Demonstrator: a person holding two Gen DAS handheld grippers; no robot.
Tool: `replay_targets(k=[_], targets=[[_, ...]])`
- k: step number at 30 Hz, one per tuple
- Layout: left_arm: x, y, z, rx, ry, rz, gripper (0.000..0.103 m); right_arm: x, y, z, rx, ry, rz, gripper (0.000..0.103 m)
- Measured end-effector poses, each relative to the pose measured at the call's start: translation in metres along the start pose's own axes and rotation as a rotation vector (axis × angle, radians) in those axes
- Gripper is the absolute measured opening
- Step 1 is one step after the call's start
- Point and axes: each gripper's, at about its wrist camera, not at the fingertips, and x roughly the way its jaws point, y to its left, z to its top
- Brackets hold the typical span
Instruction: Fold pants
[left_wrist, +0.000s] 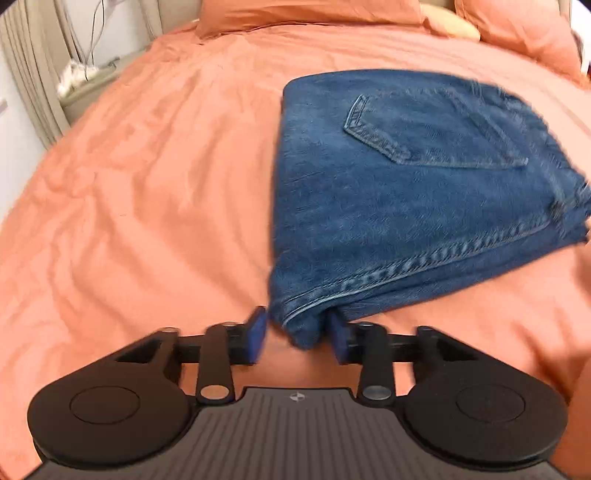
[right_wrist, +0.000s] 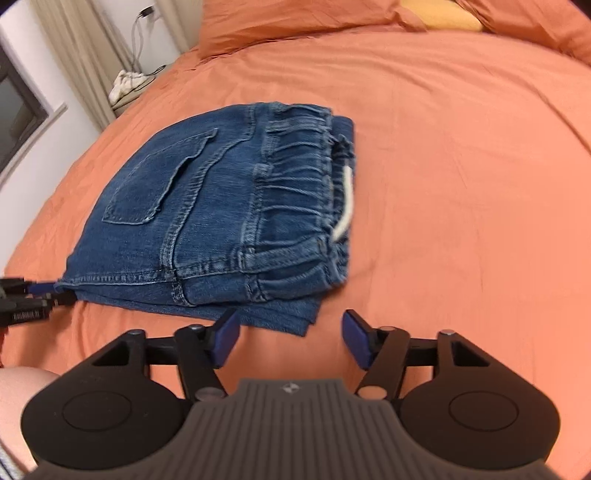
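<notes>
Now folded jeans (left_wrist: 406, 192) lie on the bed (left_wrist: 147, 184), corner between the spread left claw (left_wrist: 299, 338); right claw (right_wrist: 290, 341) spread, empty.

Faded denim pants (right_wrist: 207, 206), matt cotton bedspread (right_wrist: 461, 184)

Folded blue jeans (right_wrist: 207, 221) and pillows (right_wrist: 295, 26) lie on the orange-sheeted bed (right_wrist: 461, 184).

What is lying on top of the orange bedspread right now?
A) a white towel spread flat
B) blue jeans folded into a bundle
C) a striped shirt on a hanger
B: the folded blue jeans rest on the orange bedspread, a back pocket facing up.
</notes>
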Motion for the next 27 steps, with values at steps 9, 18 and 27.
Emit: replay_targets(k=[9, 18, 27], targets=[[-0.005, 0.007, 0.003, 0.035, 0.069, 0.043, 0.019, 0.01, -0.006, 0.0, -0.045, 0.065, -0.066, 0.018], [-0.127, -0.022, 0.026, 0.019, -0.168, 0.15, 0.036, -0.111, 0.023, 0.012, -0.138, -0.149, -0.105, 0.057], [-0.258, -0.107, 0.022, -0.049, -0.468, 0.201, 0.092, -0.237, 0.078, -0.014, -0.143, -0.483, -0.119, 0.089]])
